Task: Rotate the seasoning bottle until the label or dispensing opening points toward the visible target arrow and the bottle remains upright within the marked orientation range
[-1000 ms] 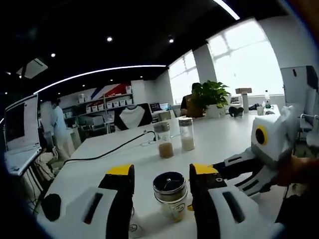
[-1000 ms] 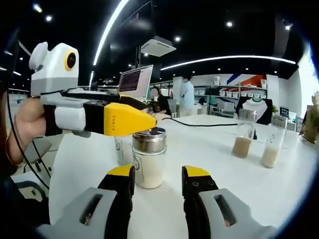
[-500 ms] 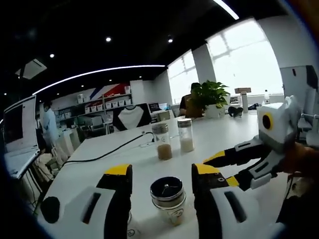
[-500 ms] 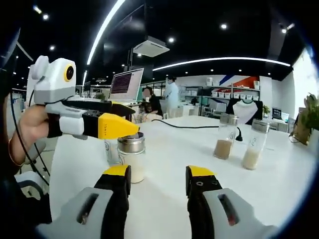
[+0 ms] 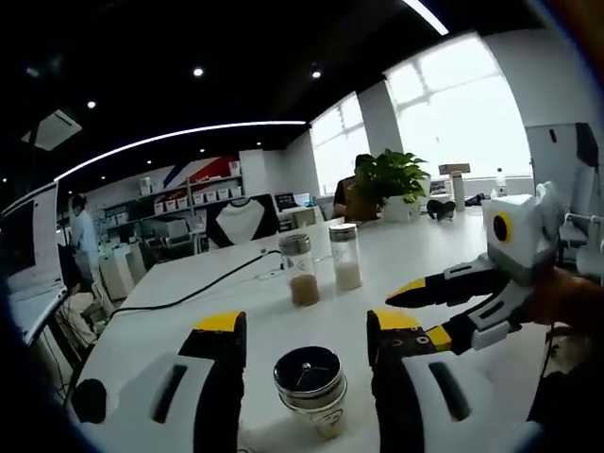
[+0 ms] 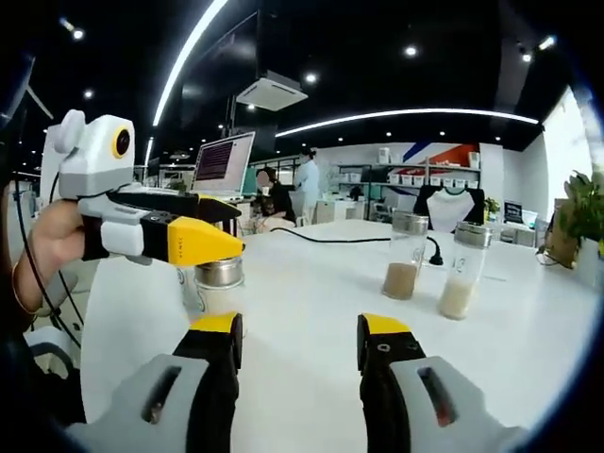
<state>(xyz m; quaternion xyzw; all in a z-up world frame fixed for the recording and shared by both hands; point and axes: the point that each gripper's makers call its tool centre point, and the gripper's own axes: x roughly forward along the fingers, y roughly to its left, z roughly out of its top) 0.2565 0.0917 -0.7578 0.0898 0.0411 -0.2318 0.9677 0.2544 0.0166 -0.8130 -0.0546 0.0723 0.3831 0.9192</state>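
text: none legible | laptop screen: lines too small to read

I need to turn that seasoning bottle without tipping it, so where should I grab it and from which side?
Grip the seasoning bottle around its round glass body below the metal lid, coming in level from the near side with the left gripper. It stands upright between the open jaws, so a low, side-on grip should keep it steady.

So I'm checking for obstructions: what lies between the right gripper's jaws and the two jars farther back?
In the right gripper view, bare white table lies between the right gripper and the two jars.
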